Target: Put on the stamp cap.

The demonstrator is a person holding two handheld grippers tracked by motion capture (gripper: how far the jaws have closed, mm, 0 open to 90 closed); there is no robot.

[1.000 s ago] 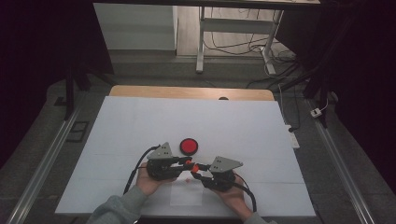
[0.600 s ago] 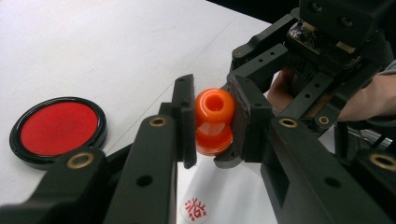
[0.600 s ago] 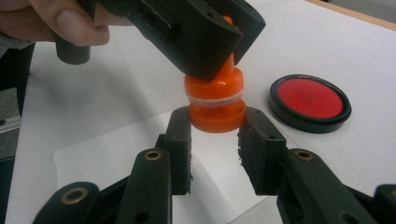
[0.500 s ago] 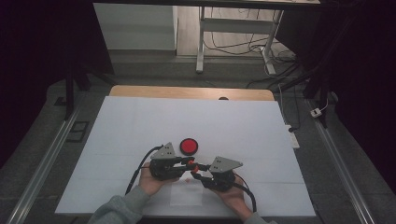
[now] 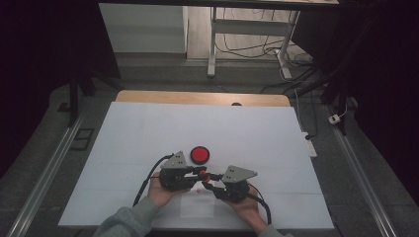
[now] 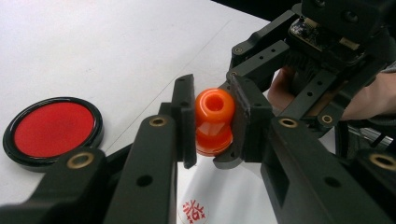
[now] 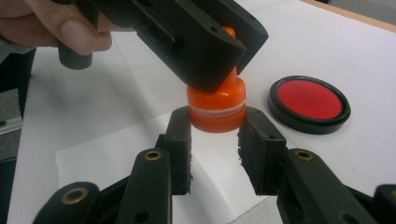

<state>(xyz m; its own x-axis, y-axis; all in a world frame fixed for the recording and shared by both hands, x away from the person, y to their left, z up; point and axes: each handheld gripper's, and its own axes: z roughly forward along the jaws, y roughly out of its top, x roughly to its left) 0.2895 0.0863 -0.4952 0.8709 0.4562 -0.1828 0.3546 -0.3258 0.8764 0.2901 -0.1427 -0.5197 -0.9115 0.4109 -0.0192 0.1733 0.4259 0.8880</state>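
Left tool [image 6: 212, 126] pinches the orange stamp [image 6: 214, 122] by its neck, just above the paper [image 7: 140, 154] on the tabletop [image 5: 148, 128]. Right tool [image 7: 215, 140] brackets the stamp's base, jaws spread, maybe touching — a handover or cap-pull, I'd judge. Next: squeeze squarely on that base. Ink pad [image 7: 309, 103] sits near.

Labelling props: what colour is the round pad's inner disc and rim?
Red disc, black rim on the round pad; the left gripper view shows it best.

I see one sign: a round red stamp mark [image 6: 193, 211] printed on the white paper sheet [image 6: 233, 196] below my left claw; its characters are too small to read.
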